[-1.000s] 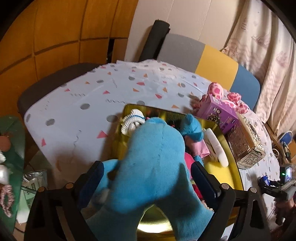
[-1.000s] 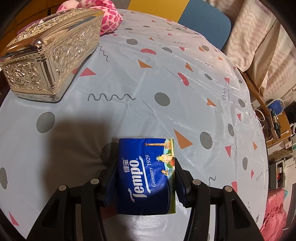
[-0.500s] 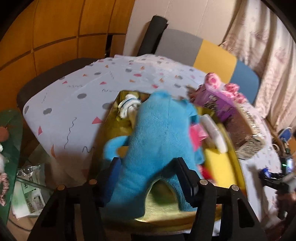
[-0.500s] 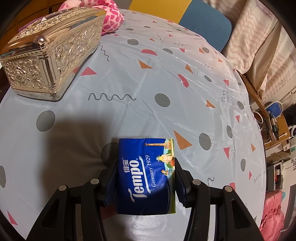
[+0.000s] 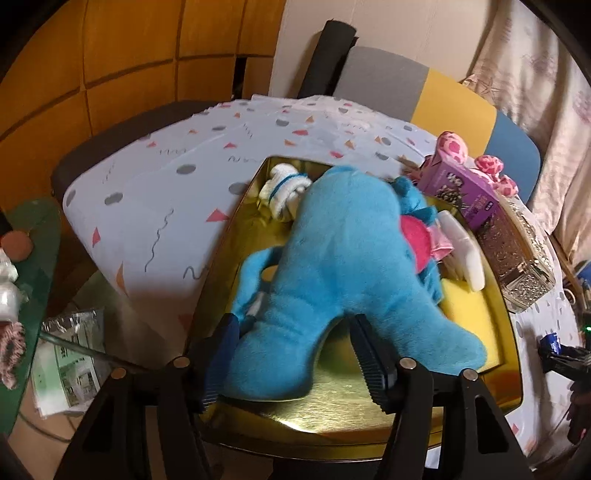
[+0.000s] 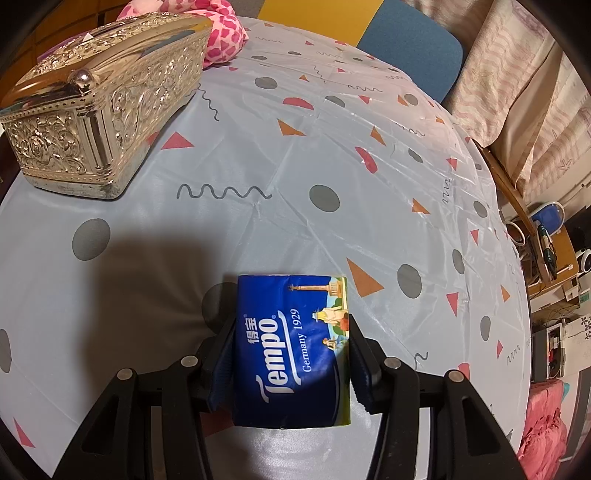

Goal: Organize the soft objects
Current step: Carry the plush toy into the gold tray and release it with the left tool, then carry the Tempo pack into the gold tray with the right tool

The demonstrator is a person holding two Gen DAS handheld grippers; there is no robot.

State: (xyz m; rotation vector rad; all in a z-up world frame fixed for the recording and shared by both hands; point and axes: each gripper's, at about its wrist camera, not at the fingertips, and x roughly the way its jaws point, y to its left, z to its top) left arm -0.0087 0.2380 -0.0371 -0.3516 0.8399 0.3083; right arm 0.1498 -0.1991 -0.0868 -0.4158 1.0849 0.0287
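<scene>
In the left wrist view a blue plush toy [image 5: 343, 258] lies in the gold tray [image 5: 332, 410], with a rolled white sock [image 5: 284, 188], a white bottle [image 5: 463, 251] and a yellow sponge [image 5: 472, 306]. My left gripper [image 5: 295, 358] straddles the plush's near leg; its jaws stand apart around the leg. In the right wrist view my right gripper [image 6: 291, 354] is shut on a blue Tempo tissue pack [image 6: 291, 347] just above the tablecloth [image 6: 332, 147].
A silver ornate box [image 6: 92, 118] [image 5: 517, 258] stands beside the tray. A purple box [image 5: 461, 188] and a pink spotted plush [image 5: 491, 166] [image 6: 221, 33] lie behind it. A chair [image 5: 424, 88] stands at the table's far side. Clutter lies on the floor at left.
My left gripper has pulled back and lowered; the blue plush has dropped from it into the tray and now lies flatter. The right gripper with the tissue pack has hardly moved.
</scene>
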